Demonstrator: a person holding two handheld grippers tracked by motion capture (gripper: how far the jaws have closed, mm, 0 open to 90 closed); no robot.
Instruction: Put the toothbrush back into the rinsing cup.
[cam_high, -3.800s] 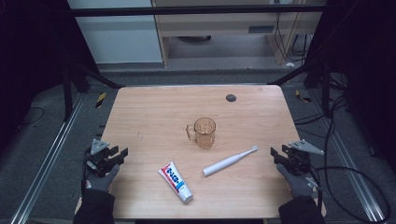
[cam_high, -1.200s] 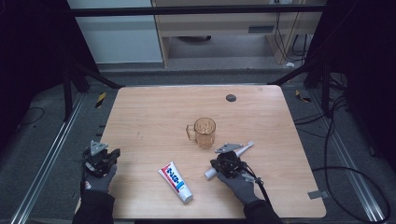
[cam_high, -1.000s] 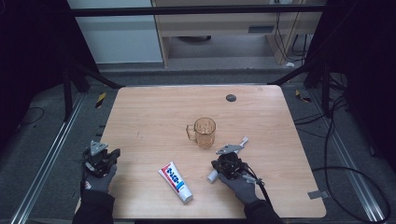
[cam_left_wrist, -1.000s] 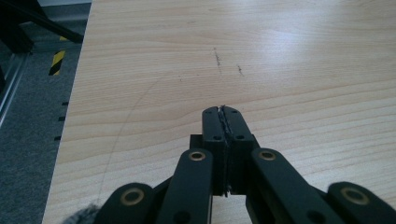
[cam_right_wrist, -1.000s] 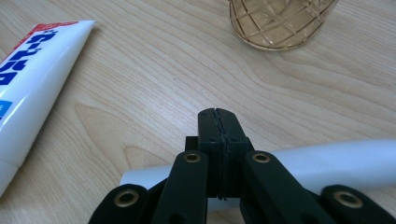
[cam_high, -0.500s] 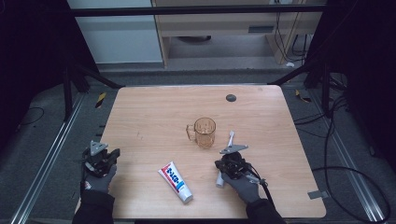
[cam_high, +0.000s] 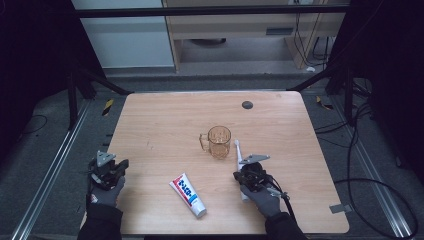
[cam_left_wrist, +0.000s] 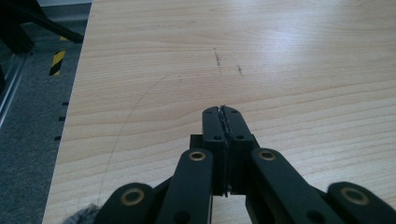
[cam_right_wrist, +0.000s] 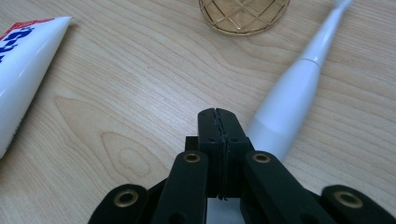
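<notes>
Soft overhead light, pale glare on the table (surroundings dim, perhaps underexposed).

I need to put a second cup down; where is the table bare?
Bare: the far half behind the mug, and the left side between the left gripper and the toothpaste. Crowded: mug, toothbrush and right gripper sit close.

Left gripper sits at the table's near-left edge in a gloved left hand, forearm entering from the bottom of the high view. Its jaws are pressed together with nothing between them. Right gripper is over the table's near-right part, gloved right hand behind it, jaws likewise closed flat together.
</notes>
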